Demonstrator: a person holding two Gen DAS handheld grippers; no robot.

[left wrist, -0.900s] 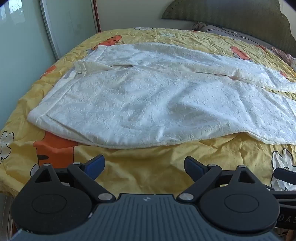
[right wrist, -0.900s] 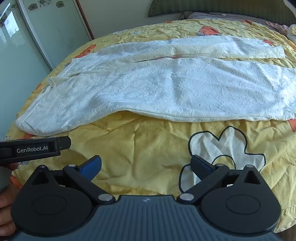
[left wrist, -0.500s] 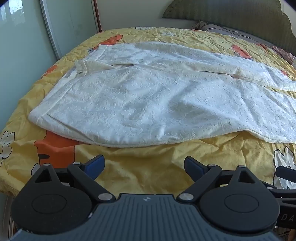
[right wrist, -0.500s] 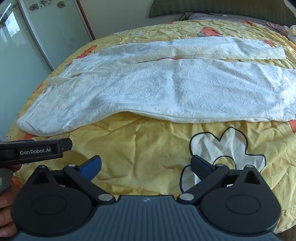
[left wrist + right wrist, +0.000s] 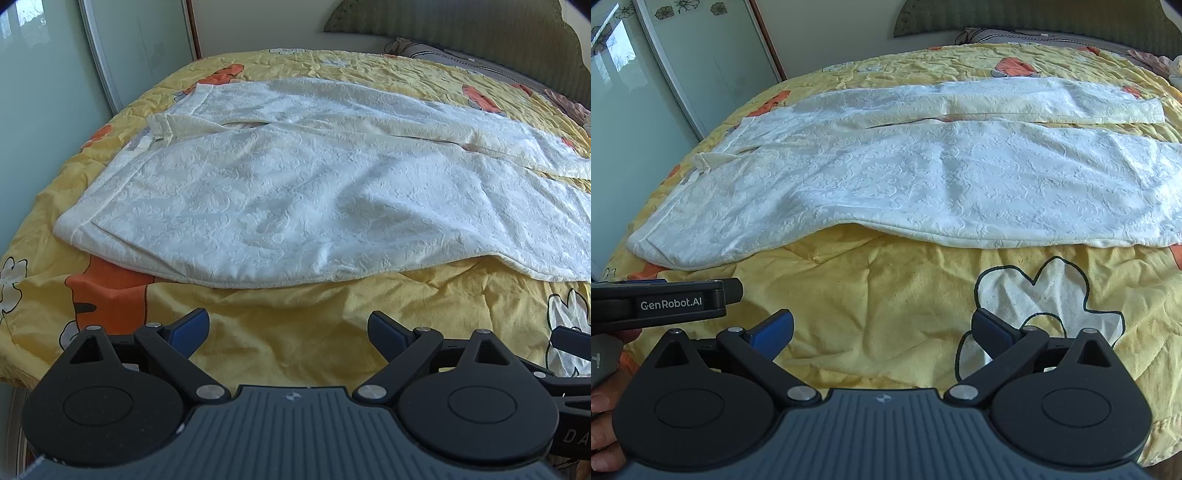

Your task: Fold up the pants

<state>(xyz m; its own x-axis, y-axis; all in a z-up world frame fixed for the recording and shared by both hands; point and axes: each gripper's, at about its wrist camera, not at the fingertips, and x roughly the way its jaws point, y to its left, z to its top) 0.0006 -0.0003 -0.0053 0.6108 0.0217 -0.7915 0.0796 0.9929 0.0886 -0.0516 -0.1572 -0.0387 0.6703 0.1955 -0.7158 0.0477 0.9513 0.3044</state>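
Observation:
White textured pants (image 5: 295, 192) lie spread flat across a yellow quilt, waistband to the left and both legs running right. In the right wrist view the same pants (image 5: 942, 177) show the near leg wide and the far leg narrow behind it. My left gripper (image 5: 288, 328) hovers open over bare quilt just short of the pants' near edge, with nothing between its blue pads. My right gripper (image 5: 882, 326) is open too, over a white flower print, a little back from the near leg's hem edge. The left gripper's body (image 5: 661, 304) shows at the left of the right wrist view.
The yellow cartoon quilt (image 5: 303, 332) covers the whole bed. A glass sliding door (image 5: 624, 122) stands close along the left side. A green headboard (image 5: 461, 26) and pillows are at the far end. A person's fingers (image 5: 602, 428) hold the left gripper's handle.
Both grippers have crept slightly forward toward the pants. Their jaws stay wide, and the pants have not moved.

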